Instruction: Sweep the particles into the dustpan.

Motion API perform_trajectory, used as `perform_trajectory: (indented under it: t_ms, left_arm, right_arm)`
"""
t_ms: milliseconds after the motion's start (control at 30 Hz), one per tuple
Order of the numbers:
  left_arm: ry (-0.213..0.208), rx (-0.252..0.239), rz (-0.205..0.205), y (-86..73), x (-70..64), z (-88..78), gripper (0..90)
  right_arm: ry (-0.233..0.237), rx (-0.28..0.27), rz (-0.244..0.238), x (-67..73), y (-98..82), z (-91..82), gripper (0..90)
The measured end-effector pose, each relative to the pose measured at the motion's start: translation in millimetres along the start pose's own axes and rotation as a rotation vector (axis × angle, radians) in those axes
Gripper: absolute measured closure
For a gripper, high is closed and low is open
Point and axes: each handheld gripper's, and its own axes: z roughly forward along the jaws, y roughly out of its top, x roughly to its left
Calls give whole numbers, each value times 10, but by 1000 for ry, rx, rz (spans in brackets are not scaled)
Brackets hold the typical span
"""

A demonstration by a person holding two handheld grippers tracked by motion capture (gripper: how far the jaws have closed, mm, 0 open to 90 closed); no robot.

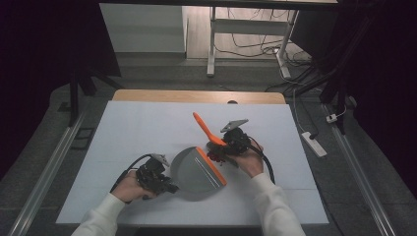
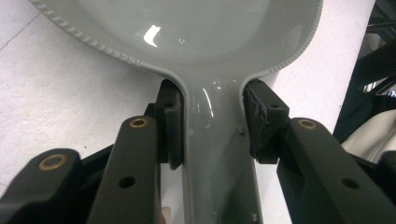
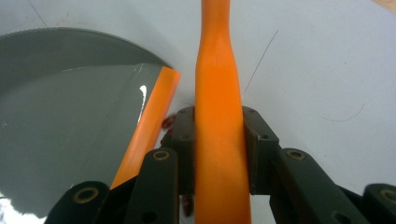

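High view: we see a white table point(image 1: 137, 132) with a grey dustpan point(image 1: 196, 172) lying near its front middle, its orange lip point(image 1: 211, 166) turned toward the right. Our left gripper point(image 1: 164, 186) sits at the pan's left side, held in the left hand point(image 1: 129, 188). Our right gripper point(image 1: 220, 151) is just beyond the orange lip, in the right hand point(image 1: 250, 161), and an orange brush handle point(image 1: 206, 130) rises from it, slanting up and away to the left. Small dark red bits point(image 1: 214, 156) lie on the table right by the lip, under the right gripper.

In the left gripper view we find the jaws clenched on the dustpan's grey handle point(image 2: 219, 154), one pad point(image 2: 170, 123) pressed to each side just below where the handle widens into the pan.

In the right gripper view the jaws are clamped on the orange handle point(image 3: 219, 140), which runs straight up between them. The dustpan point(image 3: 70, 135) lies to the left, its orange lip point(image 3: 149, 126) near the jaws, with a red bit point(image 3: 168, 122) between lip and jaw. What is at the brush's lower end we cannot tell.
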Motion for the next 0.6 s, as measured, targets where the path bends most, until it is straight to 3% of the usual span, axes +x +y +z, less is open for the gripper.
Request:
perform_trajectory:
  t_ms: [600]
  left_arm:
    - [1, 4, 5, 15, -1, 16, 617]
  right_arm:
    - [15, 8, -42, 166, 15, 11, 702]
